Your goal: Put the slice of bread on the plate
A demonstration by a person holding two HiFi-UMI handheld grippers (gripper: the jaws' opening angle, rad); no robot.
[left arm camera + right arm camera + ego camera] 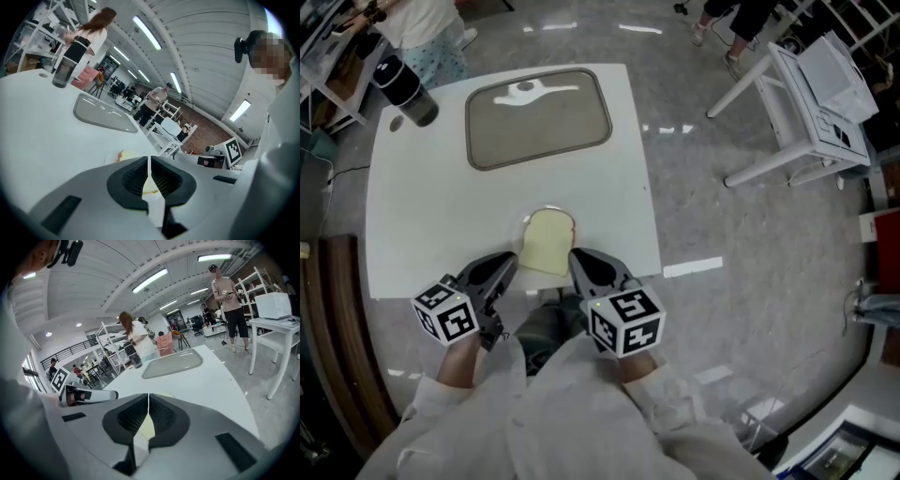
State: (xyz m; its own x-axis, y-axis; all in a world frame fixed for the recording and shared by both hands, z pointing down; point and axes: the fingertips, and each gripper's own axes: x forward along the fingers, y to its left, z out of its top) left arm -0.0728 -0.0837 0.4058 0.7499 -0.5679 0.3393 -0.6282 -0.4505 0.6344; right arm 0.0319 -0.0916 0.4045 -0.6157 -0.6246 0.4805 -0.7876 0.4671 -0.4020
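A pale slice of bread (547, 241) lies on a small white plate (546, 211) close to the front edge of the white table (441, 216). My left gripper (508, 262) sits just left of the slice, at the table edge, jaws shut with nothing between them. To the slice's right, my right gripper (578, 258) is likewise shut and empty. In the left gripper view the bread (125, 154) shows just beyond the closed left gripper (149, 161). In the right gripper view the closed right gripper (149, 399) hides most of the bread (146, 427).
A grey tray (538, 116) lies at the far middle of the table. A black tumbler (405, 90) stands at the far left corner. A second white table (811, 103) with a white box on it stands to the right. People stand around the room.
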